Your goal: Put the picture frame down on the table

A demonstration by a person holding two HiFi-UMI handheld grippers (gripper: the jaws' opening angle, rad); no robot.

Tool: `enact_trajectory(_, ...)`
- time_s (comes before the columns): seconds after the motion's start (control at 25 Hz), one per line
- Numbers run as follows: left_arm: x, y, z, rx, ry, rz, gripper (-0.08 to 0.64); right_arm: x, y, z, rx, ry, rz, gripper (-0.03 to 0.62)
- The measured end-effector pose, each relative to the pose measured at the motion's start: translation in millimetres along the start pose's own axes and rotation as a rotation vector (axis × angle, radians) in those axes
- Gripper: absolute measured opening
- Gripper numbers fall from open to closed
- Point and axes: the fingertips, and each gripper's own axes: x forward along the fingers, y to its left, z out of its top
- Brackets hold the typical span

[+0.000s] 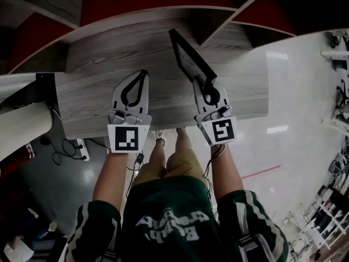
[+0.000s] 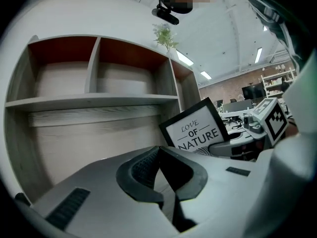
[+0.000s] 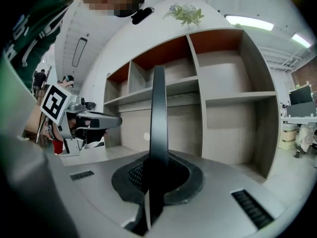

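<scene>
**Frame in the right gripper, over the wooden surface**

We are holding a gripper in each hand over the pale wood-grain surface [image 1: 92, 111], in front of an open shelf unit [image 2: 99, 100] with grey boards and red back panels. A small green plant [image 3: 185, 14] is sitting on top of that unit.

Our right gripper [image 1: 204, 89] is pinching the picture frame [image 1: 188, 59] by its lower edge, jaws pressed against both faces. In the right gripper view the black frame is rising edge-on from between the pads, nearly upright. From the head view it is leaning away from us and to the left, its top pointing towards the shelf unit. In the left gripper view its front is facing our left side, slightly tilted, showing a white print with the words "LOVE OF NATURE". The frame's bottom edge is hidden behind the gripper bodies, so we cannot tell whether it is touching the surface.

Our left gripper [image 1: 143, 78] is hanging just beside the right one, level with it, its jaws pressed together at the tips with nothing between them. It is not touching the frame.
</scene>
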Motion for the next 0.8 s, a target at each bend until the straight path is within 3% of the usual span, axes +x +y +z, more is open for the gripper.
enact_trajectory(0.2,25,-3,-36,0.156,0.083,-0.055,0.018,29,-22,-30,-0.016,0.014,0.022,0.038)
enact_trajectory(0.36,43,3,-53,0.080,0.091,-0.006,0.018,47,-34,-48,-0.028,0.014,0.017,0.038)
enact_trajectory(0.44,51,3,-59,0.091,0.100,-0.003,0.018,53,-41,-54,-0.025,0.007,0.011,0.038)
enact_trajectory(0.64,69,-15,-66,-0.007,0.083,0.042,0.018,52,-66,-67,-0.034,-0.021,-0.003,0.038)
enact_trajectory(0.8,66,-12,-70,-0.041,0.073,0.066,0.018,52,-60,-82,-0.041,0.009,-0.011,0.038)
